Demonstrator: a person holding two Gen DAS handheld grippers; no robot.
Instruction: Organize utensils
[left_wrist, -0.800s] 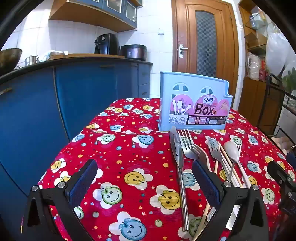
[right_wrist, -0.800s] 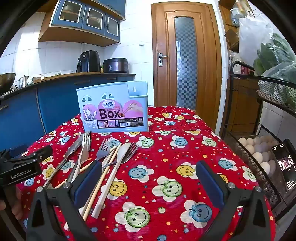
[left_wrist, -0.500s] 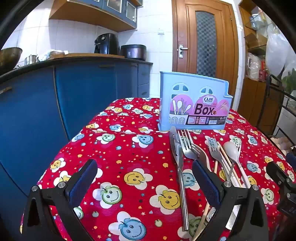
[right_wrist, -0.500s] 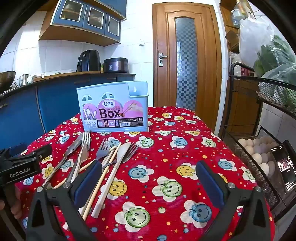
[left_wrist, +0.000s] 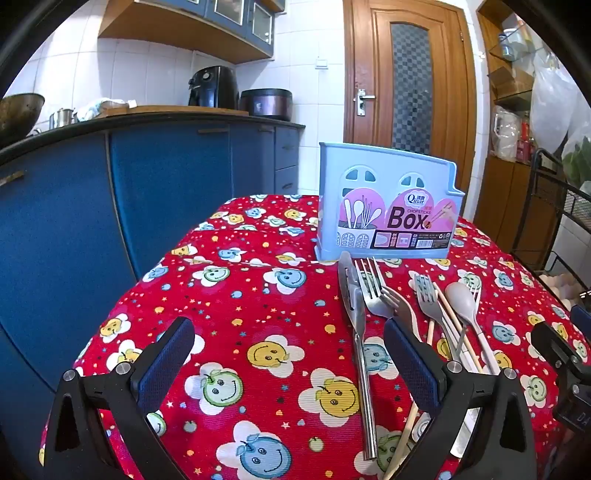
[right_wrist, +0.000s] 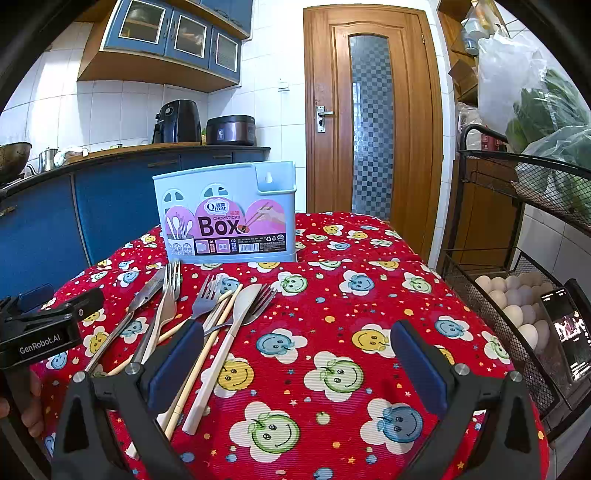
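Note:
A light blue utensil box (left_wrist: 388, 210) stands upright at the far side of the table; it also shows in the right wrist view (right_wrist: 225, 214). In front of it lie a steel knife (left_wrist: 354, 317), steel forks (left_wrist: 373, 291), wooden chopsticks (left_wrist: 454, 325) and a beige spoon (left_wrist: 463, 306). The right wrist view shows the same forks (right_wrist: 168, 295), chopsticks (right_wrist: 207, 343) and spoon (right_wrist: 229, 339). My left gripper (left_wrist: 288, 354) is open and empty, left of the utensils. My right gripper (right_wrist: 295, 350) is open and empty, right of them.
The table carries a red smiley-face cloth (right_wrist: 332, 295). Blue kitchen cabinets (left_wrist: 110, 206) stand to the left. A wire rack with eggs (right_wrist: 513, 295) and a phone (right_wrist: 570, 332) stands to the right. A wooden door (right_wrist: 373, 122) is behind.

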